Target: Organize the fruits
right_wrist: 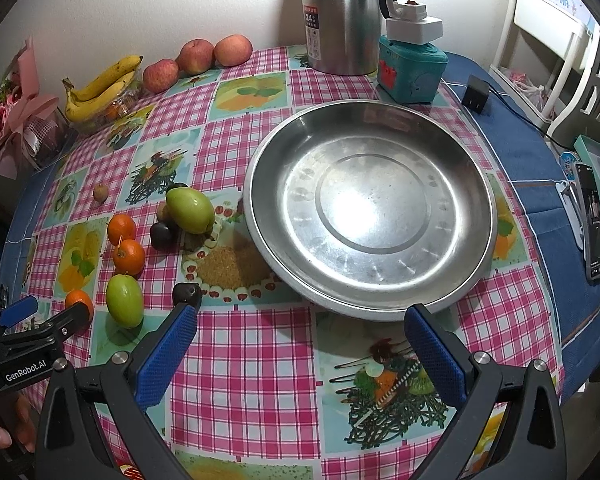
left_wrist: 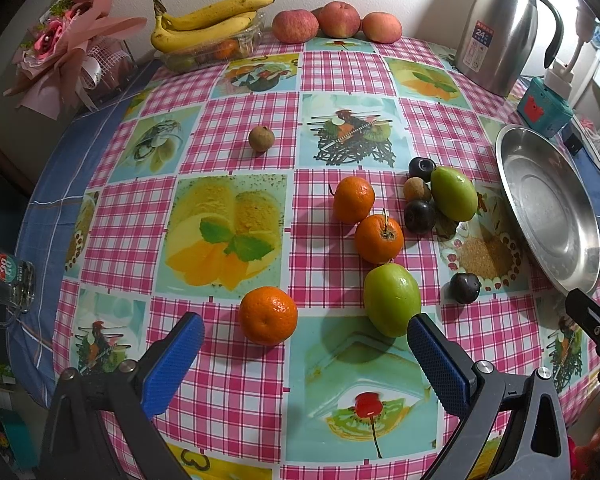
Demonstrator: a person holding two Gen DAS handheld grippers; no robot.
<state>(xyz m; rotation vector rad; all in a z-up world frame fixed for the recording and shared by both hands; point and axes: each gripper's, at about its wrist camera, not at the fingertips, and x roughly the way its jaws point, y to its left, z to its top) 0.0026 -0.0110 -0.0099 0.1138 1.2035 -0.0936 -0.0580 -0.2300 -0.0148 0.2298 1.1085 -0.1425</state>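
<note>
left claw [left_wrist: 305, 338] agape | right claw [right_wrist: 300, 330] agape — steel dish [right_wrist: 475, 184] bare

Bright overhead light glares off the steel plate [right_wrist: 369, 208]; sharp focus, heavy fisheye bending, dark corners.

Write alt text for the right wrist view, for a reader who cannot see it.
An empty steel dish sits on a checked tablecloth just beyond the open right gripper. Left of it lie loose oranges, green fruits and dark plums; a steel jug stands behind.
</note>
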